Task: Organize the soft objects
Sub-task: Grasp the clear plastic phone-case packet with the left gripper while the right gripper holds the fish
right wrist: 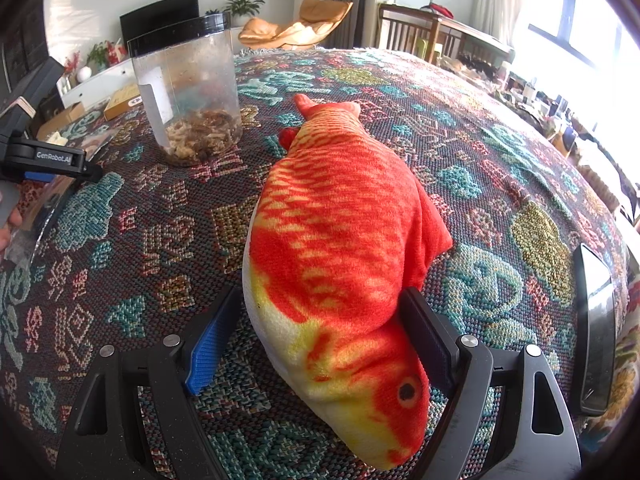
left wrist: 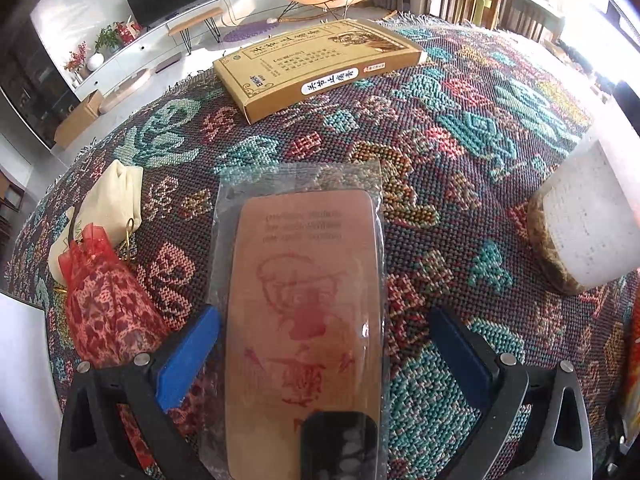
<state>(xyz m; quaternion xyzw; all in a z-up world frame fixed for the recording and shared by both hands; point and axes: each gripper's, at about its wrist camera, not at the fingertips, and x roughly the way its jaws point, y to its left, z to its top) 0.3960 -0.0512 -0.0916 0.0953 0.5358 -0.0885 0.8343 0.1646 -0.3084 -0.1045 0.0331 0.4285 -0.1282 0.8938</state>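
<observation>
Altogether one plush fish (right wrist: 344,248) sits between spread right fingers (right wrist: 210,340); left fingers (left wrist: 188,356) spread too.

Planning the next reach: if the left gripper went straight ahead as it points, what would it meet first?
Probably the tan patch in its clear plastic sleeve, already between the open left gripper fingers; beyond it, the flat yellow cardboard box.

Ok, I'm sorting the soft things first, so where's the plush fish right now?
In the right wrist view the plush fish lies on the patterned cloth between the open fingers of the right gripper, head nearest the camera, with the clear jar beyond it to the left.
</observation>
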